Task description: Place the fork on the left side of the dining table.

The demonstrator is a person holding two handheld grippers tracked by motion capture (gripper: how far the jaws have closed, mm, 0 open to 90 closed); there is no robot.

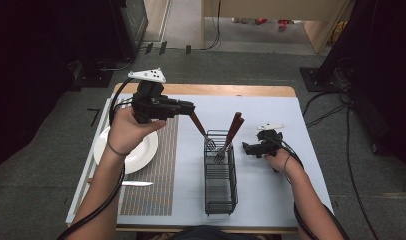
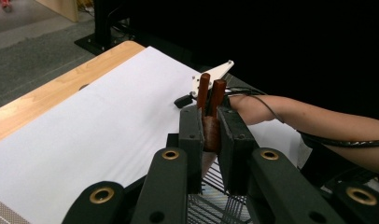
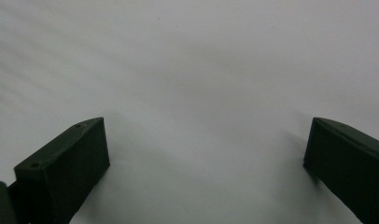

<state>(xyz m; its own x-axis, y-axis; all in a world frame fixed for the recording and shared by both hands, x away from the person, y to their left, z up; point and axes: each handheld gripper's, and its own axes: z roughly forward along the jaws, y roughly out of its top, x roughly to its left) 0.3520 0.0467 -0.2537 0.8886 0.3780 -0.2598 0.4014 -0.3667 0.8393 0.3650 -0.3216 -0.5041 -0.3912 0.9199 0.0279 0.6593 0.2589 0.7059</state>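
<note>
A white-topped table with a light wooden far edge stands on grey carpet, with dark equipment and cables around it. On it lie a white round plate, a woven brown placemat and a black wire cutlery basket.

The left gripper has its jaws pressed onto the brown wooden handle of a metal fork. In the left gripper view the handle end is half buried between the jaws. The fork's long axis slants down and away from the jaws, tines lowest, just over the basket's far end beside two more wooden-handled utensils standing in it.

The right gripper rests low beyond the basket, jaws spread wide over bare table.
</note>
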